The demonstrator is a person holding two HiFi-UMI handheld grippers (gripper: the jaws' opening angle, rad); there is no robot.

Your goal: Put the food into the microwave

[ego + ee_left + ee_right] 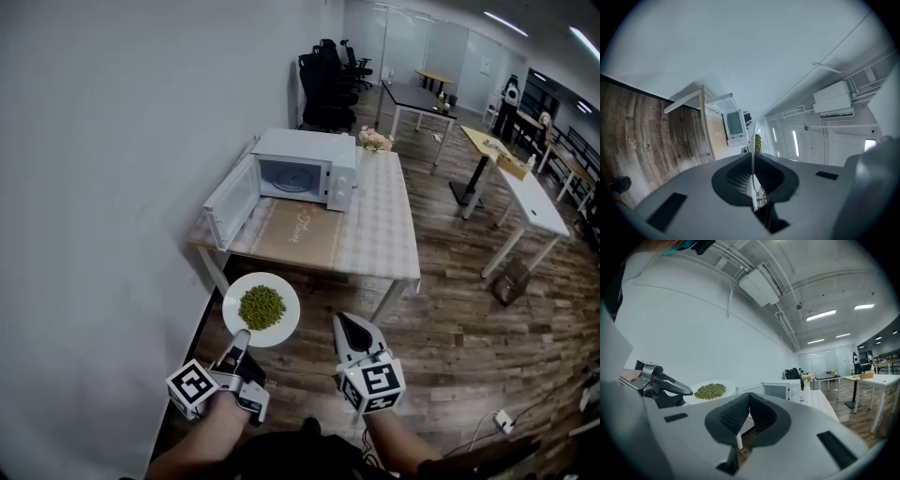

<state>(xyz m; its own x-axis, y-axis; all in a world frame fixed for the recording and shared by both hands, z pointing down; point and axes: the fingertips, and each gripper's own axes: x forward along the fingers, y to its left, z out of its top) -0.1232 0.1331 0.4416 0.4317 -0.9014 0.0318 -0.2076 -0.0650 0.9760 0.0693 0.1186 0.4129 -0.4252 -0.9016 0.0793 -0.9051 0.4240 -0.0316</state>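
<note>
Left gripper (242, 336) tight on one plate (287, 298) of peas (262, 307), right gripper (345, 320) pressed together; one open microwave (305, 169) ahead.

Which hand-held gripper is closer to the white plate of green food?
Left. The left hand-held gripper clamps the plate at its near rim; the right hand-held gripper hangs beside it, apart.

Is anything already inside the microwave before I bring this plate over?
The microwave stands with its door open, and the part of its cavity that shows looks empty. Its corners and floor are too small and dim to check.
</note>
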